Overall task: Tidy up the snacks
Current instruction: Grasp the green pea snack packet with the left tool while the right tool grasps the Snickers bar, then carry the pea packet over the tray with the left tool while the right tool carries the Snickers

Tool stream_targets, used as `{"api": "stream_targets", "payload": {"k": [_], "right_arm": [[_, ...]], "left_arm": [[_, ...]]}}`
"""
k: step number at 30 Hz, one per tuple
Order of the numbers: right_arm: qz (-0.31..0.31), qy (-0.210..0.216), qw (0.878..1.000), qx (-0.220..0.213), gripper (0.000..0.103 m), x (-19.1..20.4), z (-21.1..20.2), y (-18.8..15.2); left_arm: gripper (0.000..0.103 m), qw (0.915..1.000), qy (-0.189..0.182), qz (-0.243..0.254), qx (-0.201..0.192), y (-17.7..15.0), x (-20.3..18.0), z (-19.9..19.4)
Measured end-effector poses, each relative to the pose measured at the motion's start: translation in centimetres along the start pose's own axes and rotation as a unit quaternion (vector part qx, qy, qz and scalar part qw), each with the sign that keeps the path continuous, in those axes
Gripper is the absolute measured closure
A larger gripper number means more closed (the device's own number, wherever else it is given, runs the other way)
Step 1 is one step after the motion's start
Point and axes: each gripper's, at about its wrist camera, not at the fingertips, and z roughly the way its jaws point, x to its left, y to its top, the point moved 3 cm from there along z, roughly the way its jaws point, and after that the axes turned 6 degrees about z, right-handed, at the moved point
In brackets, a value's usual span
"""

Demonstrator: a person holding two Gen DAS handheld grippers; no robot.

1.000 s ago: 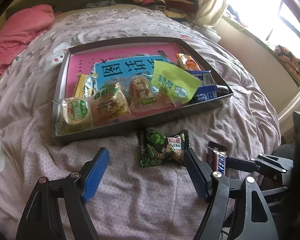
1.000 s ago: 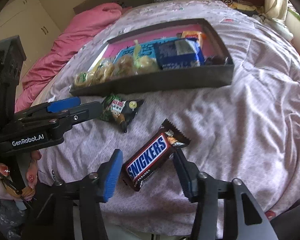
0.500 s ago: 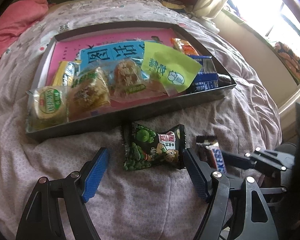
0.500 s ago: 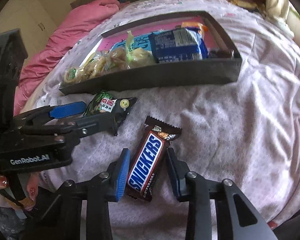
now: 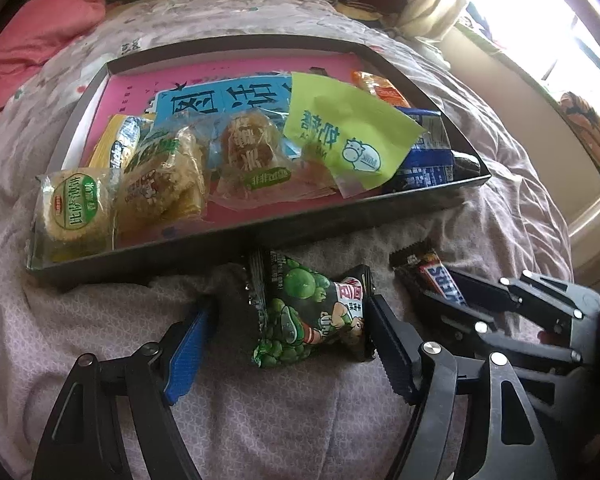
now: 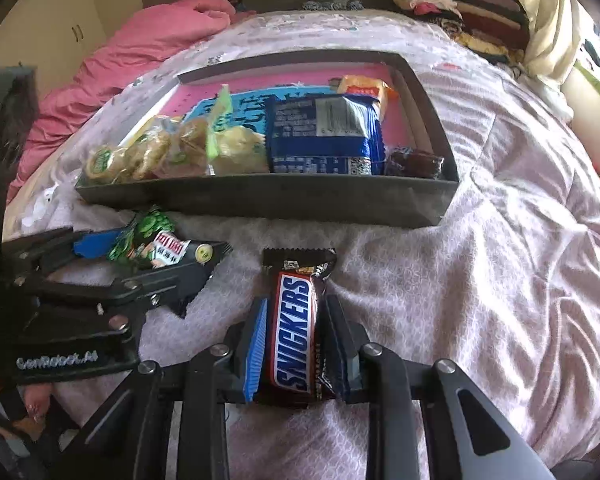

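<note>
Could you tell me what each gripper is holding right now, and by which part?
The right gripper clamps the Snickers bar across its near end. The left gripper straddles the pea packet, still open.

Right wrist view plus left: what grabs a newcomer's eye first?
The Snickers bar dead centre, clamped lengthwise in the right gripper on the pink bedspread. Next, the green pea snack packet between the open fingers of the left gripper, its right pad touching the packet's edge. Behind both, the dark tray crowded with wrapped snacks, a blue packet most prominent.
</note>
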Motion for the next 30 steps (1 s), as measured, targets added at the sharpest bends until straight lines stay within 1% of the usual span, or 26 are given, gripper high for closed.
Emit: {"api": "stream_targets", "payload": {"k": [1,2,3,4,9,14,18,21,25,30], "right_arm": [[0.004,0.003,1.0,0.0,0.074,-0.2,0.0,0.0],[0.005,0.006,1.0,-0.002,0.074,-0.3,-0.1,0.0],[0.006,0.008,1.0,-0.004,0.074,-0.3,-0.2,0.1],[0.006,0.011,1.0,-0.006,0.074,-0.3,-0.4,0.1],[0.021,0.031,0.999,-0.03,0.074,-0.9,-1.8,0.2],[0.046,0.064,0.996,-0.049,0.074,-1.9,-3.6,0.2],[0.054,0.083,0.992,-0.084,0.074,-2.0,-5.2,0.7],[0.054,0.092,0.989,-0.105,0.074,-2.1,-6.2,1.1],[0.051,0.096,0.986,-0.125,0.074,-2.0,-7.1,1.9],[0.056,0.097,0.984,-0.139,0.074,-2.0,-7.3,2.8]], "left_arm": [[0.032,1.0,0.0,0.0,-0.001,0.0,0.0,0.0],[0.04,1.0,-0.005,-0.002,-0.002,-0.1,0.1,-0.1],[0.053,0.9999,-0.011,-0.002,-0.003,-0.1,0.0,-0.1],[0.058,0.9998,-0.019,-0.002,-0.005,-0.1,0.0,-0.2],[0.066,0.9995,-0.027,0.004,-0.013,-0.1,-0.3,-1.1],[0.071,0.9988,-0.039,-0.009,-0.028,-0.1,0.6,-3.1],[0.071,0.9977,-0.042,-0.022,-0.048,-0.4,1.5,-5.6],[0.071,0.9965,-0.034,-0.032,-0.07,-0.2,2.5,-8.0],[0.071,0.994,-0.014,-0.05,-0.097,0.8,4.4,-9.8],[0.071,0.9904,0.007,-0.078,-0.113,1.4,6.9,-10.7]]}}
